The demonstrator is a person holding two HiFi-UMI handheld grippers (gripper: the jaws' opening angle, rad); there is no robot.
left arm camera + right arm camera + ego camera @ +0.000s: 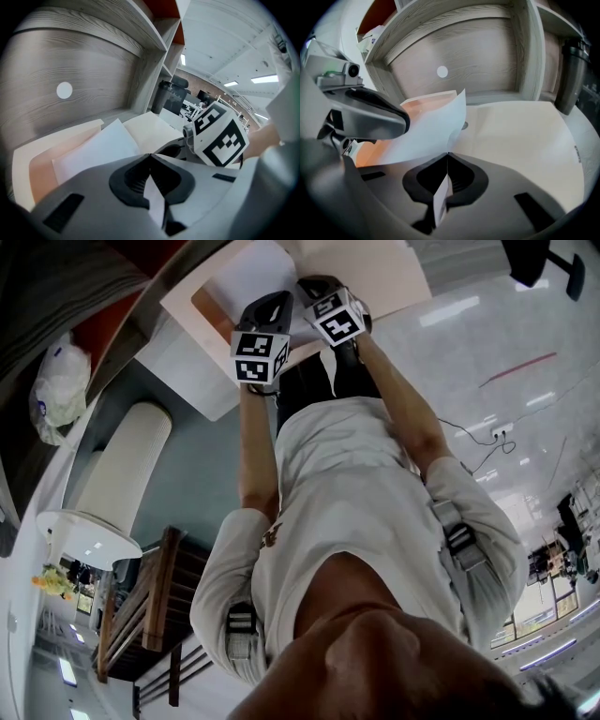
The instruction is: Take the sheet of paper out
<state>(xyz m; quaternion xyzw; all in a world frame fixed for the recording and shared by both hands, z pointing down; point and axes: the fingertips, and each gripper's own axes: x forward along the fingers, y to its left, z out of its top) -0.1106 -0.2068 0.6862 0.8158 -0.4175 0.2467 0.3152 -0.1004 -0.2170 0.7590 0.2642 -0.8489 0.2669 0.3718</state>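
Pinching the white sheet of paper (426,131) with both hands. My left gripper (150,154) is clamped on its near edge, and a strip of paper pokes back through the closed jaws. My right gripper (447,153) is the same: jaws together on that edge, with a paper tab behind them. The two grippers sit side by side, close together, left (277,298) and right (314,282).

The sheet lies over the orange inner face of a flat cream folder (18,159). Its far right corner curls up off the folder, while the far left part lies low against the orange.

Room: the grey wood-grain shelf back panel (70,61) with a white round dot (442,71) stands just beyond the folder's far edge. A shelf board runs overhead. On the right, the folder's cream flap (520,136) lies flat up to the shelf upright, with a dark cylindrical container (574,75) beside it.
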